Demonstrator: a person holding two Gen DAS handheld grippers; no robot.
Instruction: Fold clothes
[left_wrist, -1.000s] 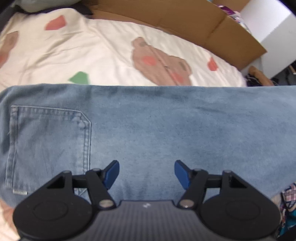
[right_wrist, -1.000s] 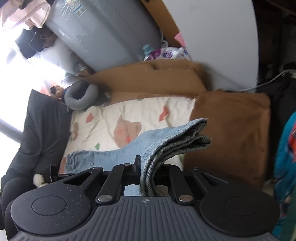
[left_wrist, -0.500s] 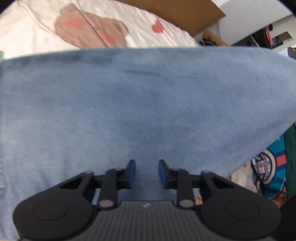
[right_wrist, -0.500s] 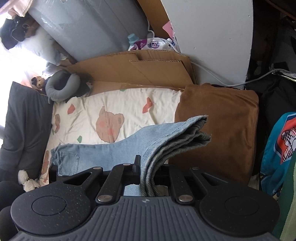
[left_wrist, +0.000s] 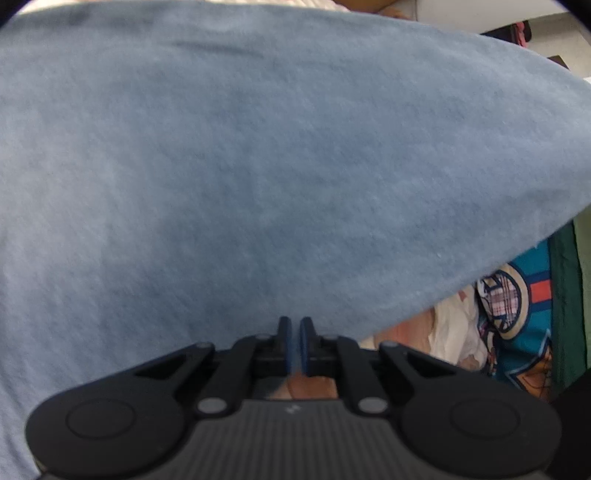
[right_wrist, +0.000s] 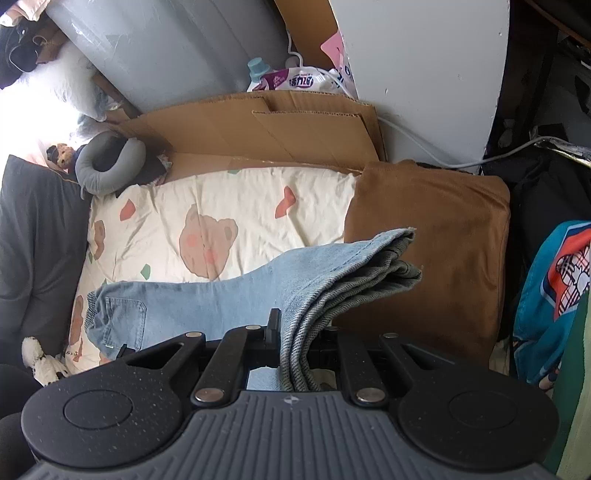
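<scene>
Denim of the jeans (left_wrist: 258, 166) fills your left wrist view, where your left gripper (left_wrist: 294, 341) has just been closing on its lower edge, while your right gripper (right_wrist: 295, 343), lower centre, clamps the bunched hems above the bed (right_wrist: 240, 206).

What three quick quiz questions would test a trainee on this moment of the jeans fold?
1. True or false: the right gripper is shut on the stacked leg ends of the jeans.
2. In the right wrist view, what lies at the right end of the bear-print sheet? A) grey neck pillow B) brown blanket C) soft toy
3. Fill in: in that view, the back pocket lies toward the ___ side.
Key: 1 true; 2 B; 3 left.
</scene>
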